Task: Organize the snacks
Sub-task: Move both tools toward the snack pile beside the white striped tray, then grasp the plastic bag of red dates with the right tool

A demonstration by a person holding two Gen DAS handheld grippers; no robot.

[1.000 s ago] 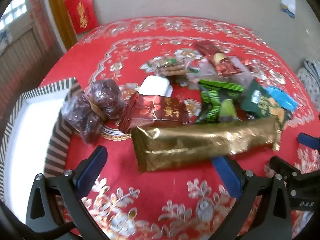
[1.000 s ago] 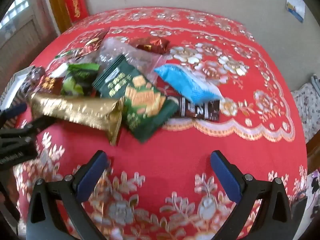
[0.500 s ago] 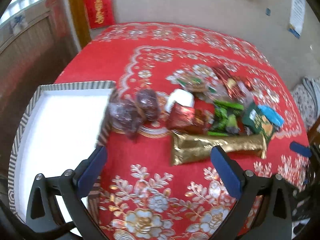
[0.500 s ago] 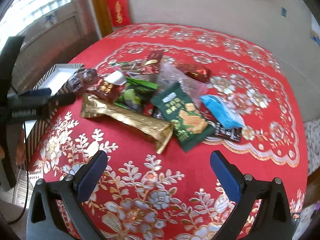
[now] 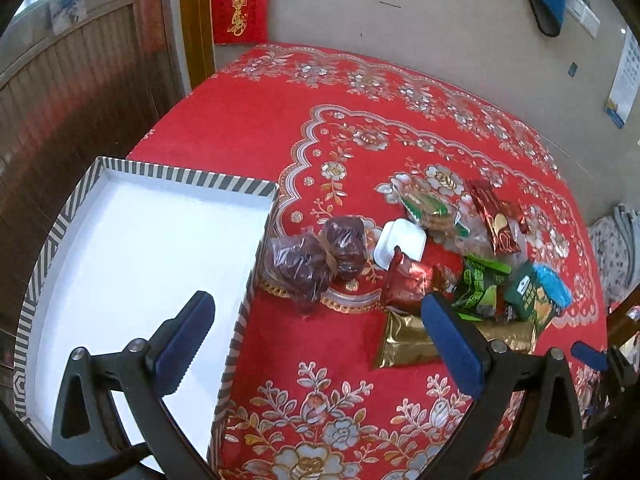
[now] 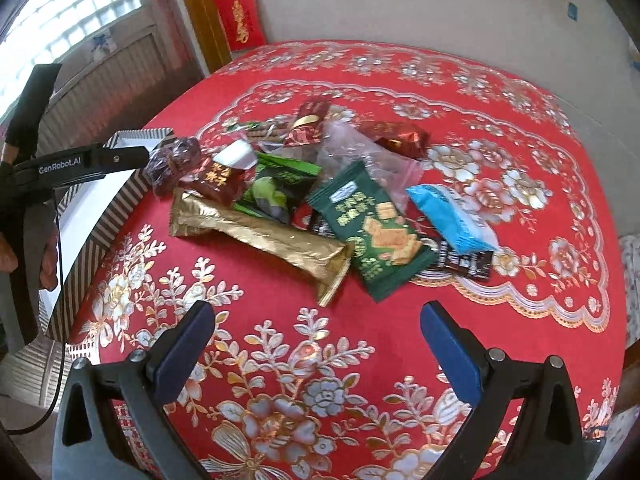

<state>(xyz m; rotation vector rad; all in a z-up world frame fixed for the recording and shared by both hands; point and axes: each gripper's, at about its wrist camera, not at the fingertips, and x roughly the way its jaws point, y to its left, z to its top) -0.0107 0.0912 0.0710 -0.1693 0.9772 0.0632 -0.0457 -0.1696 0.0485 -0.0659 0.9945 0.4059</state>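
Note:
A heap of snack packets lies on the red flowered tablecloth [image 6: 360, 360]: a long gold packet [image 6: 256, 236], a dark green cracker bag [image 6: 372, 236], a blue packet [image 6: 452, 220], a light green packet [image 6: 276, 188], and a clear bag of dark red dates [image 5: 316, 260]. A white box [image 5: 132, 264] with a striped rim sits at the left, empty. My left gripper [image 5: 316, 344] is open and empty, held above the table by the box's right wall. My right gripper [image 6: 316, 352] is open and empty, short of the heap. The left gripper also shows in the right wrist view [image 6: 80, 164].
A small white tub [image 5: 400, 244] and red foil packets [image 5: 496, 220] lie in the heap. The round table's edge drops off at the left and near side. A wall with a red hanging [image 5: 240, 4] stands behind the table, wood panelling at the left.
Both grippers have pulled back and risen away from the heap, so more of the table shows. The left gripper has swung left over the striped box. Nothing was picked up.

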